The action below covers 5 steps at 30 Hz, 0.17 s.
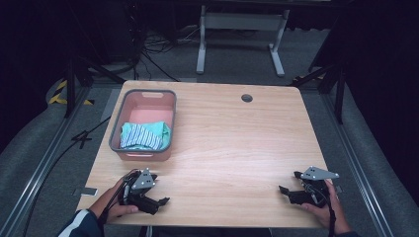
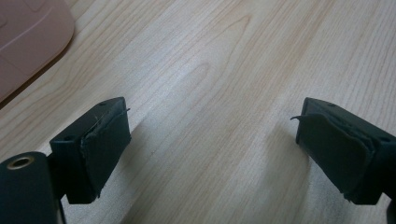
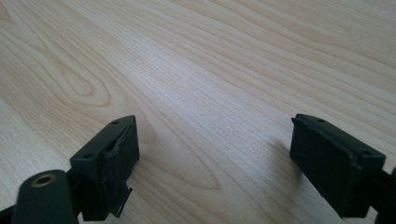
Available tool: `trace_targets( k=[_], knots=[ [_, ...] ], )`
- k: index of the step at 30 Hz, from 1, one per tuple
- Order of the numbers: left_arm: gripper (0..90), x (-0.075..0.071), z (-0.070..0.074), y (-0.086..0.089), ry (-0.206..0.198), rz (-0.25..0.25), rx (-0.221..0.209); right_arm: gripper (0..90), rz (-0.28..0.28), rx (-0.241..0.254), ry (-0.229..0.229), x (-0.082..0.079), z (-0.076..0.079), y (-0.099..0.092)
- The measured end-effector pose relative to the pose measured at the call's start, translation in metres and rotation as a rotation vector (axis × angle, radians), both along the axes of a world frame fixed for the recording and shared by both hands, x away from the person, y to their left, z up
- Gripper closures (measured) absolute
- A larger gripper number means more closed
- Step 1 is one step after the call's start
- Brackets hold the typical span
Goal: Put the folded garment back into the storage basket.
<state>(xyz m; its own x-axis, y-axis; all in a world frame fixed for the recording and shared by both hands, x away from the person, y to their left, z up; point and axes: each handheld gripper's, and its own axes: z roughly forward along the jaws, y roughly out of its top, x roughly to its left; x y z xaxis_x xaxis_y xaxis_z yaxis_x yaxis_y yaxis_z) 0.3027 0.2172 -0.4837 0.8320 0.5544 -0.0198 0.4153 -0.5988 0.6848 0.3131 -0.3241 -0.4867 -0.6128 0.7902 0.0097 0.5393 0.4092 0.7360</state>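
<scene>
folded striped cloth in the pink basket, at 12 o'clock from the left gripper. left and right gripper jaws wide apart, empty. likely light, limp; best pinched at a raised fold.

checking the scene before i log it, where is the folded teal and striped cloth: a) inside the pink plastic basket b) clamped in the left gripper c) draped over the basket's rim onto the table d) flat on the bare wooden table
a: in the high view the folded teal and striped cloth lies inside the pink plastic basket, while the left gripper and right gripper rest open and empty near the wooden table front edge.
</scene>
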Motion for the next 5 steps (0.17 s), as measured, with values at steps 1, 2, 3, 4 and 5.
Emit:
trace_targets(
  k=[1, 2, 3, 4, 5],
  knots=[
    [9.7, 0.0001, 0.0000, 0.0000, 0.000, 0.000, 0.000, 16.0, 0.000, 0.001, 0.001, 0.0001, 0.0000, -0.0001],
    [9.6, 0.0001, 0.0000, 0.0000, 0.000, 0.000, 0.000, 16.0, 0.000, 0.001, 0.001, 0.0001, 0.0000, -0.0001],
    [9.6, 0.0000, 0.0000, -0.0001, 0.003, 0.001, 0.000, 16.0, 0.001, 0.000, 0.001, 0.0001, 0.0000, -0.0001],
    [9.6, 0.0000, -0.0001, -0.0001, 0.002, 0.000, -0.001, 16.0, 0.001, 0.000, 0.001, 0.0001, 0.0000, -0.0001],
    [9.6, 0.0000, -0.0001, -0.0001, 0.002, 0.000, -0.001, 16.0, 0.001, 0.000, 0.001, 0.0001, 0.0000, -0.0001]
  ],
)
